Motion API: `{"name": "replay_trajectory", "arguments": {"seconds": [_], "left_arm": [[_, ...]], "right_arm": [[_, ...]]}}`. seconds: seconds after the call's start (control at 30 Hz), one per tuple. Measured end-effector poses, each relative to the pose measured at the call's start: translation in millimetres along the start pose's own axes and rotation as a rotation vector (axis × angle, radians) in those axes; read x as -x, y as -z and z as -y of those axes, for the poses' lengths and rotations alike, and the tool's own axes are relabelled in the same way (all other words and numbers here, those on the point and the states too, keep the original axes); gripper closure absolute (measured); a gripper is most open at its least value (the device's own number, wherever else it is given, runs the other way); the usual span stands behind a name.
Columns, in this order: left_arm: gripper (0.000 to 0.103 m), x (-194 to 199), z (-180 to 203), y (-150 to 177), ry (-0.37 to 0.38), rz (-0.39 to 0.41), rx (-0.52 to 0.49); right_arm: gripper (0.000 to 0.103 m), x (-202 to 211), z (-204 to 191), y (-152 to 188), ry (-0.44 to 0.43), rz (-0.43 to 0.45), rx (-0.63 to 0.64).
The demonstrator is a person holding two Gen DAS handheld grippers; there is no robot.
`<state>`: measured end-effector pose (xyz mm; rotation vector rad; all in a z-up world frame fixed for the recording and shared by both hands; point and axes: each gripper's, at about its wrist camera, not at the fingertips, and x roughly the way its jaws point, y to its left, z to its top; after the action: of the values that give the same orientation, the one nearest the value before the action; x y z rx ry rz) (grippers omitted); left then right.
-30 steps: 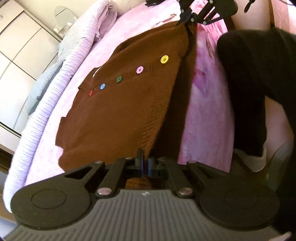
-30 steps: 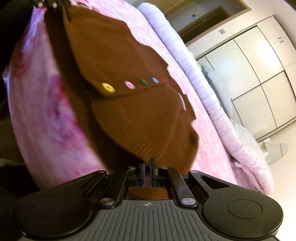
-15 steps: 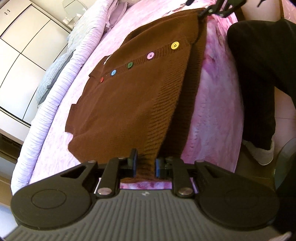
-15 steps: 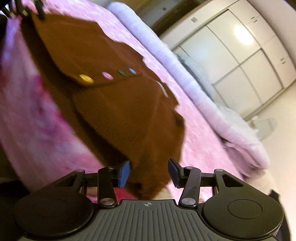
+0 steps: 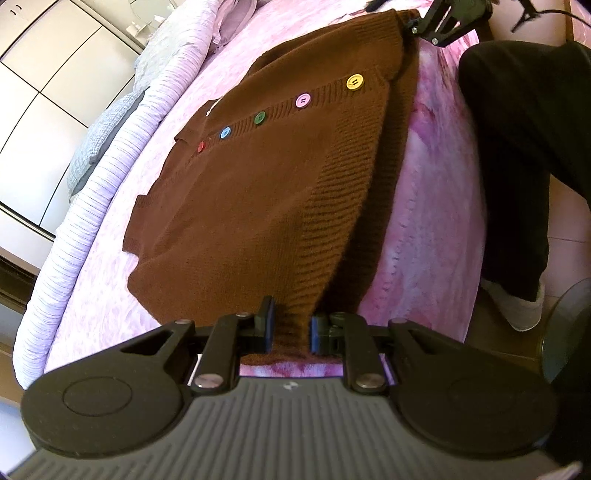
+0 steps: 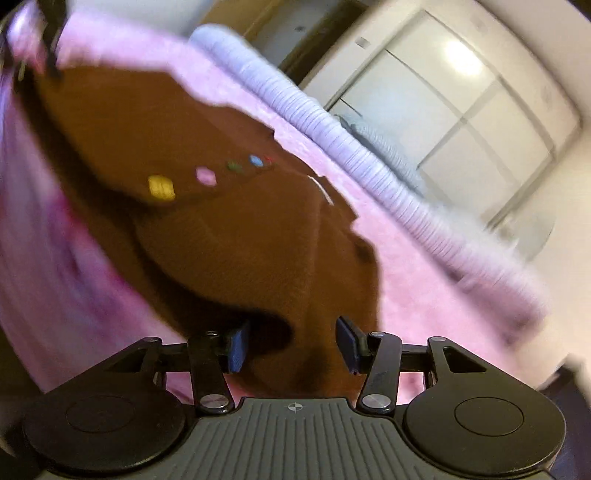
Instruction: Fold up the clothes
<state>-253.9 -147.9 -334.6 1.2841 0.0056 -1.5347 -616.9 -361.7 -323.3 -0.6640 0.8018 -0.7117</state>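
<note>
A brown knit cardigan (image 5: 258,192) with a row of coloured buttons (image 5: 302,99) lies spread on a pink bedspread (image 5: 436,206). Its ribbed hem hangs over the near edge of the bed. My left gripper (image 5: 290,326) is open, its jaws on either side of one hem corner. My right gripper (image 6: 291,345) is open over the other hem corner of the cardigan (image 6: 221,229); this view is blurred. The right gripper also shows at the top of the left wrist view (image 5: 439,22).
A rolled lilac duvet (image 5: 88,206) and grey pillow (image 5: 107,125) lie along the far side of the bed. White wardrobe doors (image 6: 454,107) stand behind. The person's black-trousered leg (image 5: 517,155) and a white-socked foot (image 5: 524,310) are beside the bed.
Both grippers were shut on the cardigan's hem corners one second ago. Both have opened and let the hem rest on the bed. The right gripper is moving, so its view is blurred.
</note>
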Motion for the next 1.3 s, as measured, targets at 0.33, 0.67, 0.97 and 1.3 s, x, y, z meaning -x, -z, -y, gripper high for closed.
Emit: {"name": "replay_trajectory", "arguments": {"seconds": [0.33, 0.67, 0.97, 1.3], "left_arm": [[0.094, -0.5, 0.2, 4.2, 0.01, -0.002, 0.005], [0.095, 9.0, -2.8, 11.0, 0.019, -0.004, 0.016], [0.092, 29.4, -13.8, 24.5, 0.068, 0.033, 0.136], [0.072, 38.1, -89.9, 46.1, 0.14, 0.137, 0.465]], "right_arm": [[0.095, -11.1, 28.6, 45.0, 0.144, -0.178, 0.066], [0.094, 2.0, 37.8, 26.3, 0.053, -0.205, -0.065], [0.093, 27.1, 33.1, 25.6, -0.042, -0.243, -0.184], [0.059, 30.6, 75.1, -32.6, -0.087, -0.018, -0.375]]}}
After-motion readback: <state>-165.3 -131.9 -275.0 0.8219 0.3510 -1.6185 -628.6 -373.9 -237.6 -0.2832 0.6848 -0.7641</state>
